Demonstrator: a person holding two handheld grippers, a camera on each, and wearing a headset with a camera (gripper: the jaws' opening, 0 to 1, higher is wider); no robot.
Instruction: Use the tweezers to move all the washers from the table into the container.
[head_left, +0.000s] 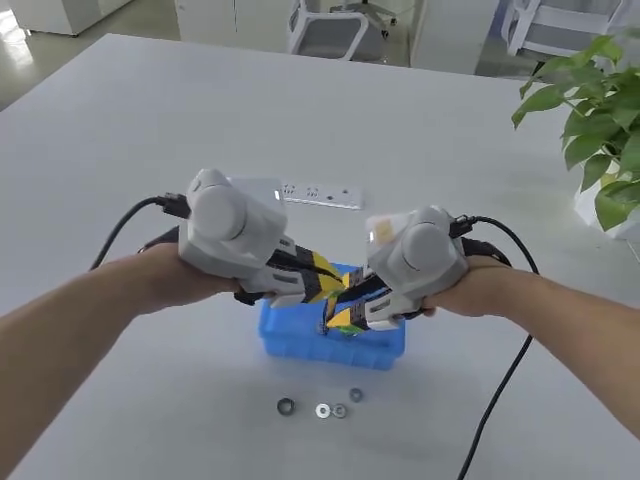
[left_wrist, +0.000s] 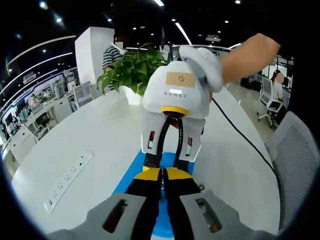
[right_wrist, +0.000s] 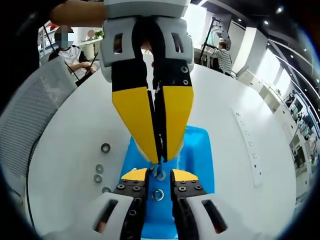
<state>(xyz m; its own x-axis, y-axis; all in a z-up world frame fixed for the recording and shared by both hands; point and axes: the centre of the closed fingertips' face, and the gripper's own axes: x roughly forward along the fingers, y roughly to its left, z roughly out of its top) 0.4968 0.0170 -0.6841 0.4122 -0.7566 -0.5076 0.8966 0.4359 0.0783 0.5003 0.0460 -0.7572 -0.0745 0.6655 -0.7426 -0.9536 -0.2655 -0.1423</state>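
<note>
Washers (head_left: 323, 410) lie four on the table (head_left: 150, 150); over the blue container (head_left: 290, 337) the left gripper (head_left: 338, 292) has its jaws pinched on the tweezers (right_wrist: 159, 165), the right gripper (right_wrist: 159, 176) has jaws spread, so probably a drop-off, then a careful pinch of another.

4 washers (head_left: 285, 405) on the table (head_left: 150, 150), 1 container (head_left: 300, 345), 1 plant (head_left: 600, 110).

The washers (head_left: 286, 406) look shiny metal, the container (head_left: 300, 345) smooth blue plastic, the table (head_left: 200, 130) matt white.

The white counter (head_left: 150, 150) carries a blue container (head_left: 330, 352) near its front edge, four loose washers (head_left: 286, 406) just before it, a white power strip (head_left: 320, 194) behind, and a potted plant (head_left: 600, 110) at the right edge.
</note>
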